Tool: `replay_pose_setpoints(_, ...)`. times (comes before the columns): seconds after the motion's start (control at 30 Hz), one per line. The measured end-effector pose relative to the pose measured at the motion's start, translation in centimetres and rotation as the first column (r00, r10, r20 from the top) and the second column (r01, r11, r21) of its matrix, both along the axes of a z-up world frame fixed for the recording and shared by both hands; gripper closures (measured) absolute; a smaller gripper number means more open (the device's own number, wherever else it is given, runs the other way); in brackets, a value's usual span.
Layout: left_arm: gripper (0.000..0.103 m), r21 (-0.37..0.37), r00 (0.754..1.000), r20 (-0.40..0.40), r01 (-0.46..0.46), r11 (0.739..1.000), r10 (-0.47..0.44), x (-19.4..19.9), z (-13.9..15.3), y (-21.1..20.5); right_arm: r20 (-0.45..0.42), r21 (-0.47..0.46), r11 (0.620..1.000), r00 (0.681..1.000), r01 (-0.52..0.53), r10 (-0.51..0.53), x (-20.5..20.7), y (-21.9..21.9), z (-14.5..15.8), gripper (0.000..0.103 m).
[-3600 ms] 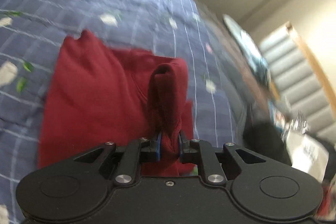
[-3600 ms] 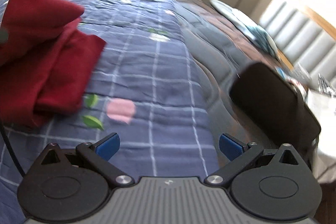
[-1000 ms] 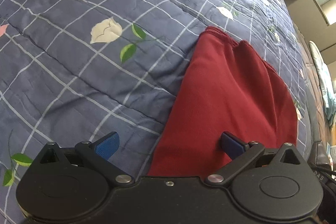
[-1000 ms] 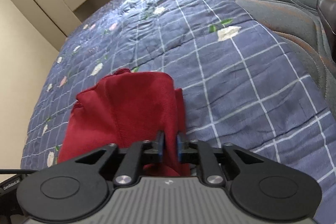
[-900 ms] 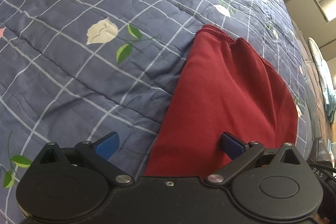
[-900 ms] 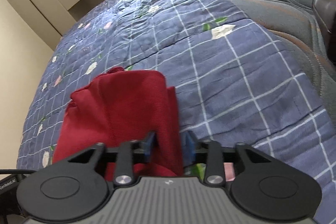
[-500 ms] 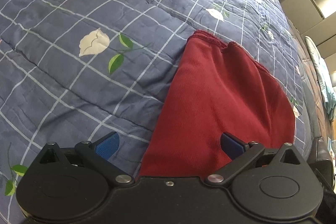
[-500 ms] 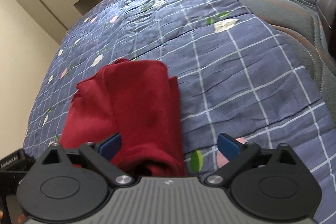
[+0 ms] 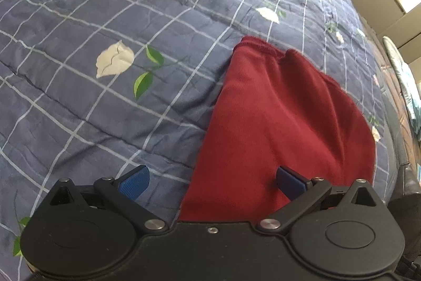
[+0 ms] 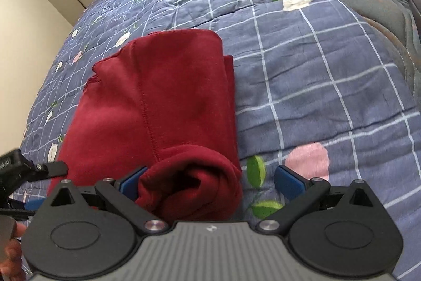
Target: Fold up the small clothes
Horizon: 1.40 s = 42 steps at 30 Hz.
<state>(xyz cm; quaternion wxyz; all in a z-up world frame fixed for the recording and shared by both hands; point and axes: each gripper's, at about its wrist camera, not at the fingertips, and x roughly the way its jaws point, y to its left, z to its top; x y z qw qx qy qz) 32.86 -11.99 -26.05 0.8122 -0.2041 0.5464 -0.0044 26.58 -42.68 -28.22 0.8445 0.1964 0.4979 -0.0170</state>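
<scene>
1. Red garment (image 10: 163, 107) lies folded on the quilt (image 10: 329, 86), just ahead of both grippers.
2. Left gripper (image 9: 211, 179) and right gripper (image 10: 210, 179) gape wide, holding nothing.
3. Pinch the bulging near roll squarely; flatten it.

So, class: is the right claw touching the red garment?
Cannot tell. In the right wrist view the open right claw has one blue pad right against the red garment's rolled end, but no clear contact or gap shows.
</scene>
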Motion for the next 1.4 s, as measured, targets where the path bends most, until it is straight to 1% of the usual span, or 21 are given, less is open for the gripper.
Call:
replay_pose_setpoints(0.1,0.001,0.003,1.000,-0.020,-0.001,1.000,0.001,-0.2,-0.8,0.0,0.004,-0.001,1.000,1.000,0.010,-0.010,-0.9,0.0,0.1,0.000)
replay_pose_setpoints(0.2,0.001,-0.001,1.000,-0.026,-0.015,1.000,0.015,-0.5,-1.3,0.1,0.012,-0.003,0.999,0.999,0.049,-0.049,-2.3,-0.5,0.4,0.000)
replay_pose_setpoints(0.33,0.001,-0.009,0.999,-0.040,-0.024,1.000,0.023,-0.6,-1.6,0.2,-0.003,-0.013,0.995,0.995,0.097,-0.097,-3.7,-1.2,0.6,0.000)
replay_pose_setpoints(0.47,0.001,0.004,0.999,-0.044,-0.015,1.000,0.015,-0.6,-1.6,-0.1,0.000,-0.040,0.994,0.995,0.099,-0.099,-4.3,-1.0,1.2,0.000)
replay_pose_setpoints(0.6,0.001,0.006,0.999,-0.048,-0.013,1.000,0.013,-0.3,-1.6,-0.2,0.046,-0.044,0.994,0.994,0.101,-0.099,-4.4,-1.0,2.2,0.000)
replay_pose_setpoints(0.63,0.001,0.007,0.999,-0.048,-0.012,1.000,0.013,-0.3,-1.6,-0.1,0.044,-0.045,0.994,0.994,0.100,-0.098,-4.4,-1.0,2.2,0.000)
replay_pose_setpoints(0.7,0.001,0.006,0.999,-0.049,-0.013,1.000,0.013,-0.3,-1.6,-0.2,0.010,-0.043,0.993,0.994,0.105,-0.105,-4.4,-1.2,1.5,0.000)
replay_pose_setpoints(0.77,0.001,0.003,0.999,-0.051,-0.015,1.000,0.015,-0.3,-1.7,-0.2,-0.025,-0.015,0.991,0.991,0.131,-0.131,-4.6,-1.6,0.7,0.000)
replay_pose_setpoints(0.8,0.001,0.000,0.999,-0.053,-0.015,1.000,0.015,-0.3,-1.8,-0.1,-0.028,0.002,0.989,0.989,0.146,-0.146,-4.8,-1.9,0.6,0.000)
replay_pose_setpoints(0.87,0.001,-0.003,0.998,-0.056,-0.015,1.000,0.015,-0.3,-1.9,-0.1,-0.024,0.007,0.989,0.989,0.146,-0.146,-5.0,-1.9,0.8,0.000)
replay_pose_setpoints(1.0,0.001,-0.010,0.998,-0.055,-0.013,1.000,0.013,-0.3,-2.0,0.1,0.027,0.010,0.994,0.993,0.112,-0.112,-4.8,-1.8,2.1,0.000)
replay_pose_setpoints(1.1,0.001,-0.016,0.999,-0.052,-0.015,1.000,0.014,-0.3,-1.8,0.3,0.068,-0.009,0.996,0.994,0.089,-0.088,-4.3,-2.0,3.1,0.000)
replay_pose_setpoints(1.17,0.001,-0.013,0.999,-0.042,-0.013,1.000,0.012,-0.3,-1.5,0.4,0.079,-0.020,0.996,0.993,0.092,-0.090,-3.7,-2.3,3.4,0.000)
replay_pose_setpoints(1.27,0.001,0.005,1.000,-0.014,-0.010,1.000,0.010,-0.1,-0.9,0.3,0.081,-0.030,0.994,0.991,0.109,-0.107,-2.6,-2.9,3.5,0.000)
replay_pose_setpoints(1.4,0.001,0.018,0.999,0.035,-0.011,1.000,0.011,0.6,-0.2,0.4,0.100,-0.007,0.996,0.991,0.091,-0.090,-0.7,-3.3,3.3,0.000)
